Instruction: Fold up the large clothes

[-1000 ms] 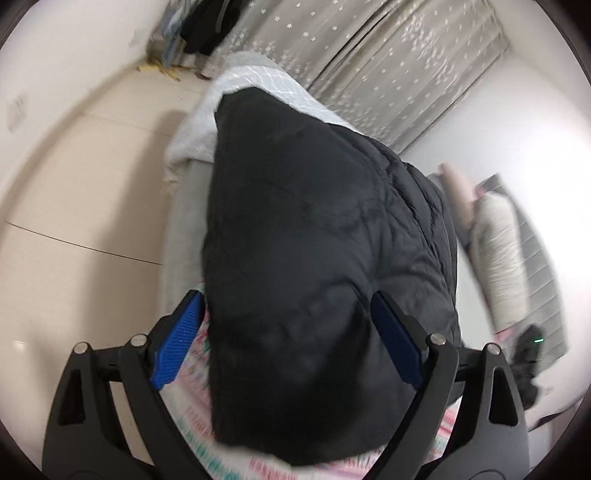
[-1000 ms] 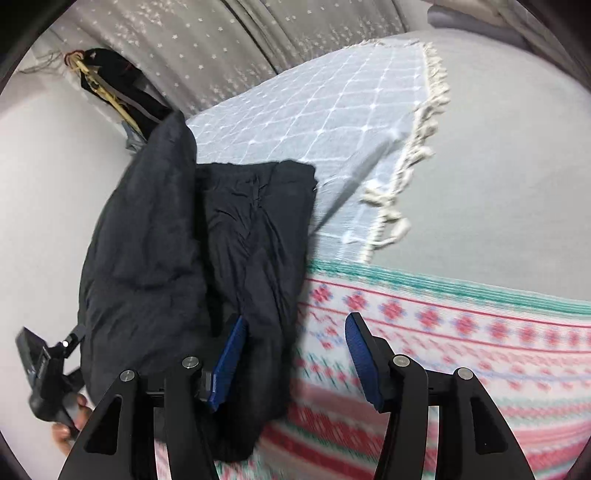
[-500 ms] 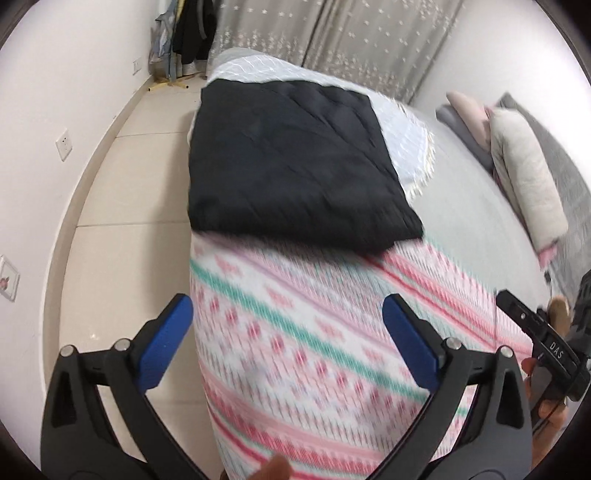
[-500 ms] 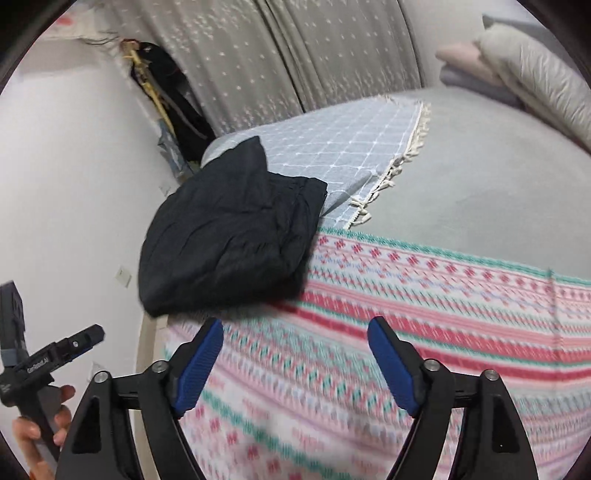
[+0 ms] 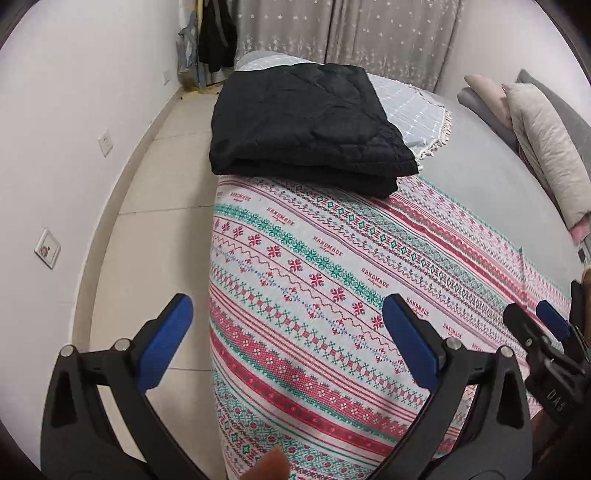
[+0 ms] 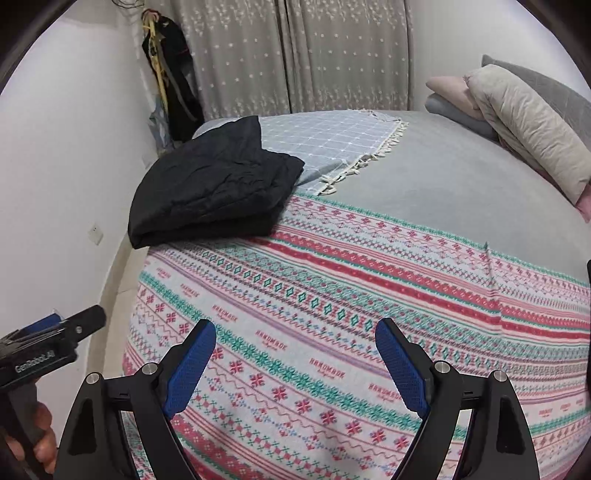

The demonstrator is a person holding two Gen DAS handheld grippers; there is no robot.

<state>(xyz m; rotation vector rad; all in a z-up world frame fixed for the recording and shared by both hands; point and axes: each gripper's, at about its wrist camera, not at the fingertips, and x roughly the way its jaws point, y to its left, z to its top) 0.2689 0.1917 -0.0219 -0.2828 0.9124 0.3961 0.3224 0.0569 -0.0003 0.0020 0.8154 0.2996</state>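
- Where the patterned red-and-green blanket (image 5: 332, 280) meets the pale checked throw (image 6: 332, 147), the black folded garment (image 5: 306, 125) lies in a flat stack at the bed's left edge, the side next to the floor.
- The garment overlaps both covers: its near folded edge rests on the patterned blanket, its far part on the checked throw, whose fringe (image 6: 362, 166) runs just beside it.
- The left gripper (image 5: 288, 339) hangs above the near part of the patterned blanket with its blue pads spread wide; nothing is between them and they are well apart from the garment.
- The right gripper (image 6: 295, 358) also hangs over the blanket; its jaws have just been opening and stand wide, with only blanket showing in the gap.
- From each wrist view the other gripper shows at the frame's side, a hand (image 6: 37, 435) wrapped round the left one's handle.
- Pillows (image 6: 528, 122) are stacked at the far right of the grey bed (image 6: 443, 184).
- A starred curtain (image 5: 351, 33) hangs behind the bed.
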